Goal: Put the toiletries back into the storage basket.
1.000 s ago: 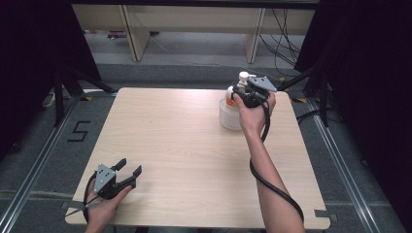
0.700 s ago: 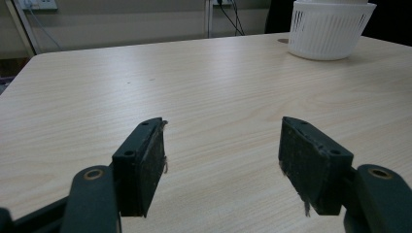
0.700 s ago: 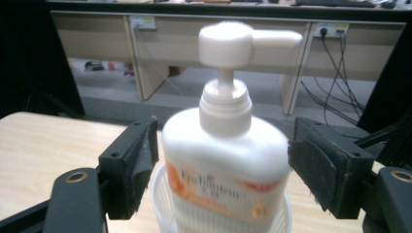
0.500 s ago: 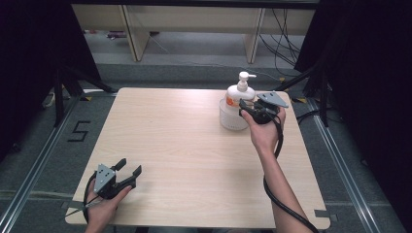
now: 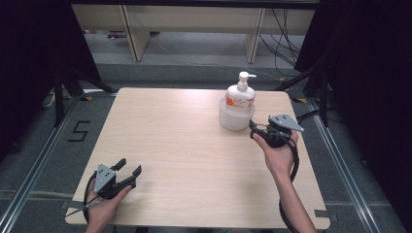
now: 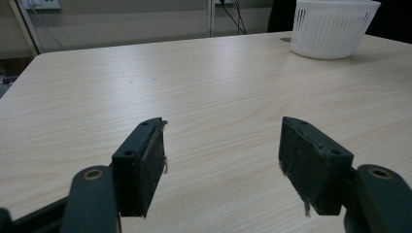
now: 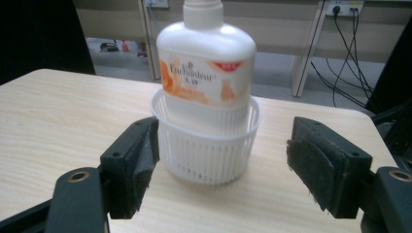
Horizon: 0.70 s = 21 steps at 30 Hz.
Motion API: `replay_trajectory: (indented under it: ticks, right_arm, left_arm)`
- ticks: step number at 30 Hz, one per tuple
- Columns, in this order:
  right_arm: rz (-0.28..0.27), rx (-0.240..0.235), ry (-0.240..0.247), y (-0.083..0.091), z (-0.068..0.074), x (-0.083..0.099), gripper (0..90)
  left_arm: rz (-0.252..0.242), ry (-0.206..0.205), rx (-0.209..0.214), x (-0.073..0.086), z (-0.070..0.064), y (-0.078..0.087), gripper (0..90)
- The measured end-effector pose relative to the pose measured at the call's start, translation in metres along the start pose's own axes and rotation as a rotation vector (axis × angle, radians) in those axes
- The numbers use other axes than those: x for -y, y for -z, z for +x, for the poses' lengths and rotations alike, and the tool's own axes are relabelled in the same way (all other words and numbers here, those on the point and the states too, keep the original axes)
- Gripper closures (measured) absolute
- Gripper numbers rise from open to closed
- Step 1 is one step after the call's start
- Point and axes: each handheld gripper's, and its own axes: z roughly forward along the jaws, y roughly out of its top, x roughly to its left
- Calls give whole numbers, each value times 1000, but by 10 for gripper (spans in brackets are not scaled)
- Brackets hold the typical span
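A white pump bottle (image 5: pixel 240 94) (image 7: pixel 207 73) with an orange label stands upright inside a white slotted basket (image 5: pixel 235 118) (image 7: pixel 206 148) at the table's far right. My right gripper (image 5: pixel 254 130) (image 7: pixel 221 167) is open and empty, just in front and to the right of the basket, its jaws aimed at it from a short distance. Near the table's front left corner my left gripper (image 5: pixel 128 169) (image 6: pixel 221 160) rests low over the wood, open with nothing between its jaws. The basket (image 6: pixel 335 26) stands far off in the left gripper view.
The light wooden table (image 5: pixel 184 145) has rounded corners and sits on a grey floor with metal rails at both sides. Shelving legs and cables lie beyond the far edge. A "5" is marked on the floor (image 5: pixel 77 131) at the left.
My right gripper has let go of the bottle's top and drawn back toward the person and down to the right. The bottle now stands free in the basket. The left gripper has stayed put.
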Motion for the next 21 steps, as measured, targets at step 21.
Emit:
replay_trajectory:
  ticks: [21]
  right_arm:
    - [61, 5, 1, 34, -22, 80, 309]
  left_arm:
    - [-2, -2, -1, 0, 0, 0, 329]
